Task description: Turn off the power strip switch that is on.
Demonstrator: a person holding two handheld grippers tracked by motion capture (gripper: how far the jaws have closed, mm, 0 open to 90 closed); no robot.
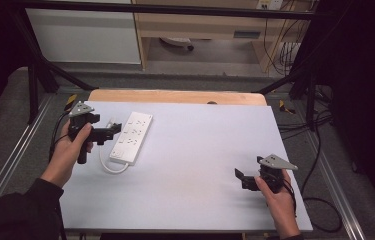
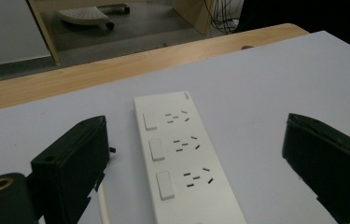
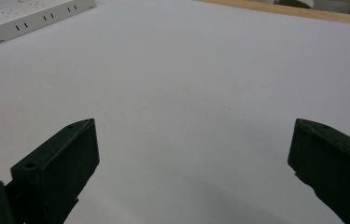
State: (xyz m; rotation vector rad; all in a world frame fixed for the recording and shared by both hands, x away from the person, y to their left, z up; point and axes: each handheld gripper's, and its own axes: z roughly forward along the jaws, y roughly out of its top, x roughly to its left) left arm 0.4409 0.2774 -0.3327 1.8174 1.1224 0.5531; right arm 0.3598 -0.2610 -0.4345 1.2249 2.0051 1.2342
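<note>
the left gripper (image 2: 196,154) is wide open, the white power strip (image 2: 182,158) between its jaws; the right gripper (image 3: 196,168) is open too, far from it.

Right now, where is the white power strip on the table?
In the high view the white power strip lies on the table's left side toward the far edge, just right of the open left gripper, which points at it.
</note>
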